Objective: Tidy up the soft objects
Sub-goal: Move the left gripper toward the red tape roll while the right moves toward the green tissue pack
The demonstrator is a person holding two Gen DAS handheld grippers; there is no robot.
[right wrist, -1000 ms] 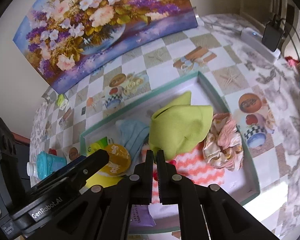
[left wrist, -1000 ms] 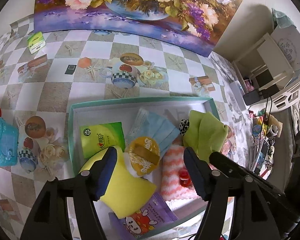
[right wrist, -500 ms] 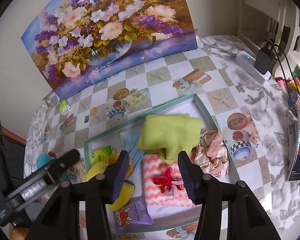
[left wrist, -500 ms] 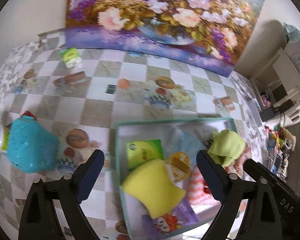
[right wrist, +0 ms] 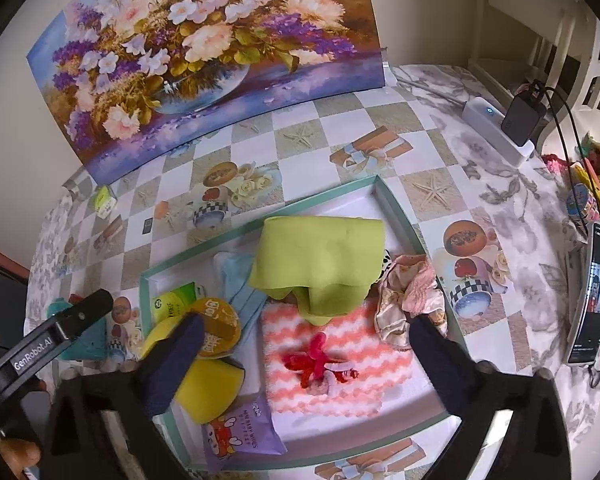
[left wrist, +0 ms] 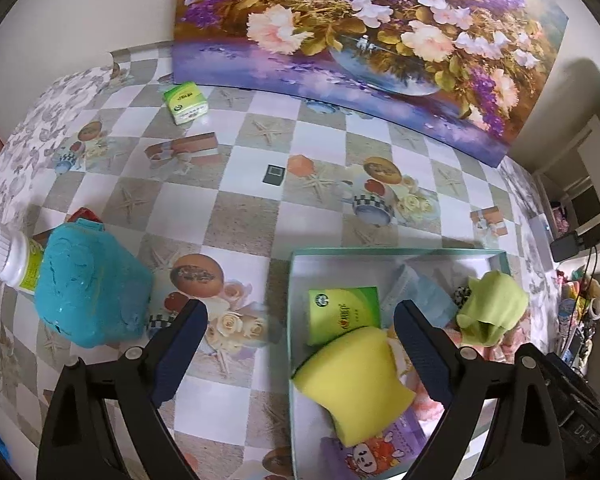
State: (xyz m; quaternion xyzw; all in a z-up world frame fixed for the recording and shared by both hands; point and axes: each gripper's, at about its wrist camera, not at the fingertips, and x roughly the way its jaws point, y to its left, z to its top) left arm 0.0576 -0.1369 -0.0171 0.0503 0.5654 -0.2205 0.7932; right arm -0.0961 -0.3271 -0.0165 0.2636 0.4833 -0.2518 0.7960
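A teal-rimmed tray (right wrist: 396, 212) holds the soft things. A green cloth (right wrist: 324, 256) lies loose in it, draped over a pink-and-white striped towel (right wrist: 340, 384) that has a red flower piece (right wrist: 316, 360) on it. My right gripper (right wrist: 306, 344) hovers above the towel, its jaws opening wide and touching nothing. A yellow sponge (left wrist: 352, 376), a green tissue pack (left wrist: 342, 312) and a blue mask (left wrist: 420, 292) fill the tray's left part. My left gripper (left wrist: 300, 344) stands open and empty above the tray's left rim (left wrist: 291, 300).
A teal bag (left wrist: 88, 280) and a white bottle (left wrist: 4, 256) stand left of the tray. A second green tissue pack (left wrist: 184, 102) lies near the flower painting (left wrist: 360, 32). A phone (right wrist: 592, 292) and a power strip (right wrist: 496, 128) sit at the right.
My right gripper went from shut to wide open, and the green cloth settled flat in the tray. My left gripper widened and moved left, off the sponge to the tray's left rim.
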